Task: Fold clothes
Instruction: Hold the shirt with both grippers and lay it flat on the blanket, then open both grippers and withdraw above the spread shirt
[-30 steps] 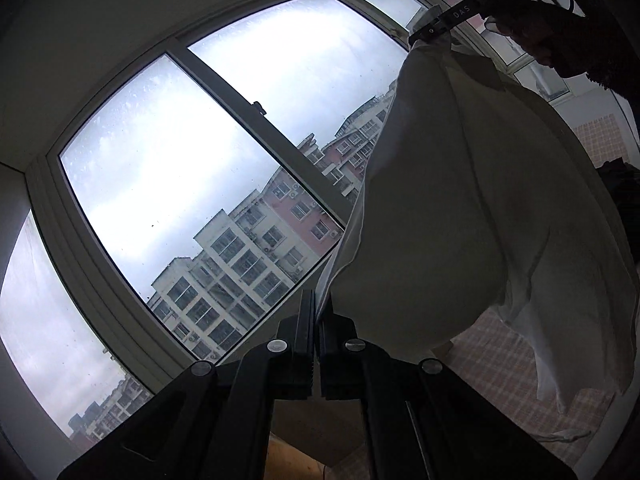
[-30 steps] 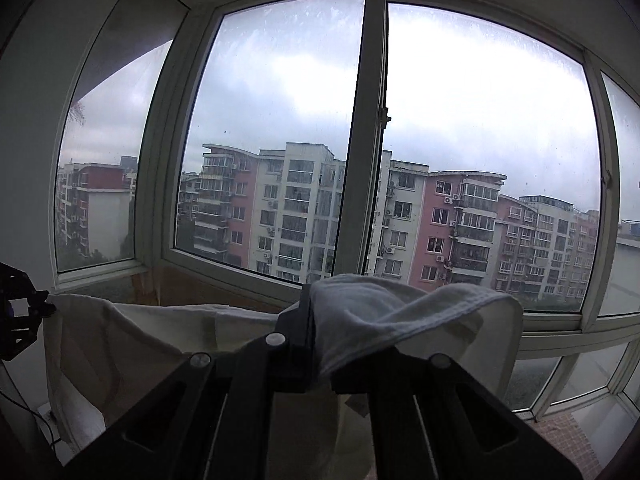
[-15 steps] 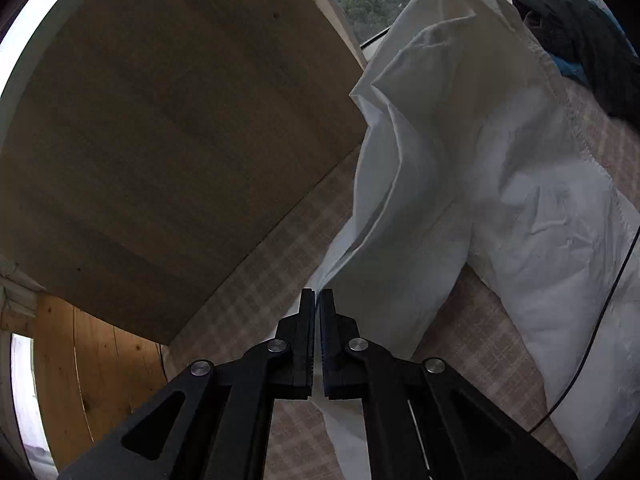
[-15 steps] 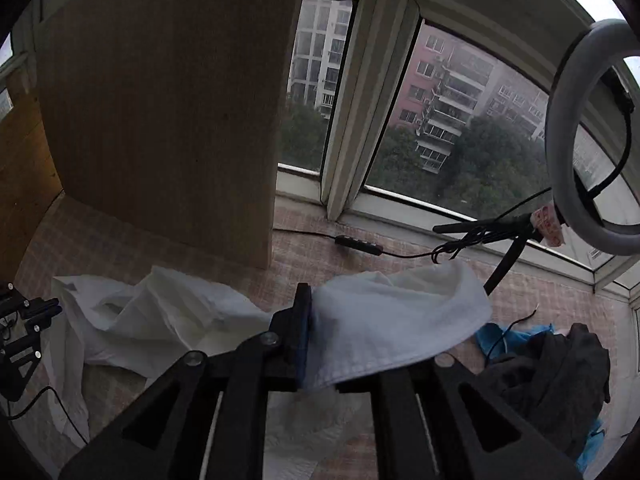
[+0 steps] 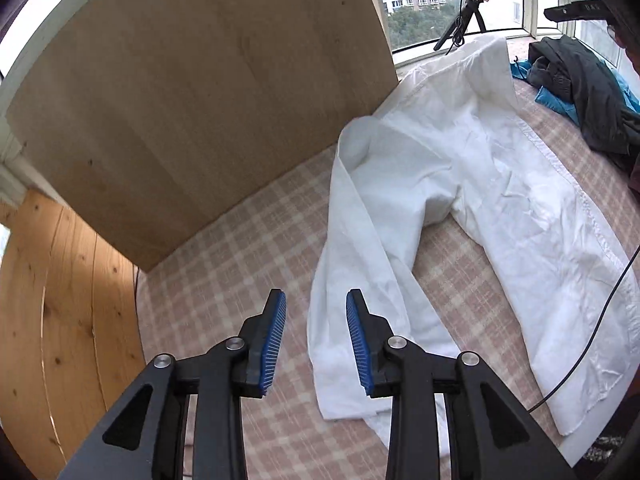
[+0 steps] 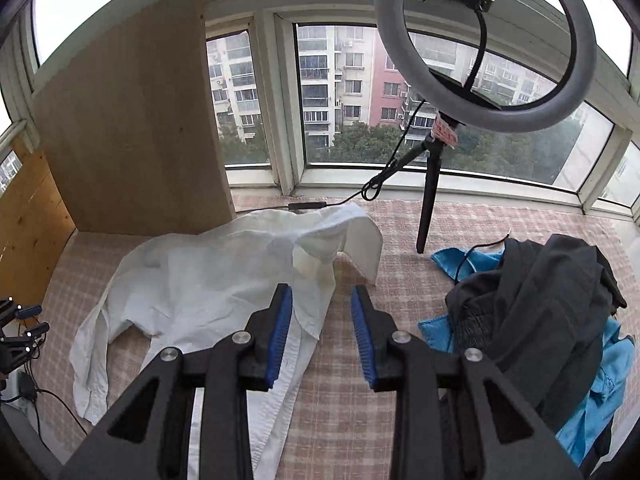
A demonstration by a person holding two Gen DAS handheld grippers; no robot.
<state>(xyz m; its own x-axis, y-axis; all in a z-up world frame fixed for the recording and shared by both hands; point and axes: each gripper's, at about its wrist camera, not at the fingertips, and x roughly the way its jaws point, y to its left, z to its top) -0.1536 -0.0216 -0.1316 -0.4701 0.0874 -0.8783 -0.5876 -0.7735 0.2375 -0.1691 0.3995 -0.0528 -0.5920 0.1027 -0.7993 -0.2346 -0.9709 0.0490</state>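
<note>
White shirt (image 6: 208,280) spread on checked cloth (image 5: 224,264); left gripper (image 5: 316,336) and right gripper (image 6: 322,334) fingers spread, empty.

Soft overcast daylight from windows (image 6: 336,96) at twelve o'clock; faint shadows, mild sky glare, sharp focus, strong fisheye bending, dark vignette at all edges.

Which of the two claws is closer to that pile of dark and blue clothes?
Right. The right claw hangs open just left of the dark clothes pile. The left claw is open by the white shirt sleeve, the whole shirt between it and the pile.
</note>
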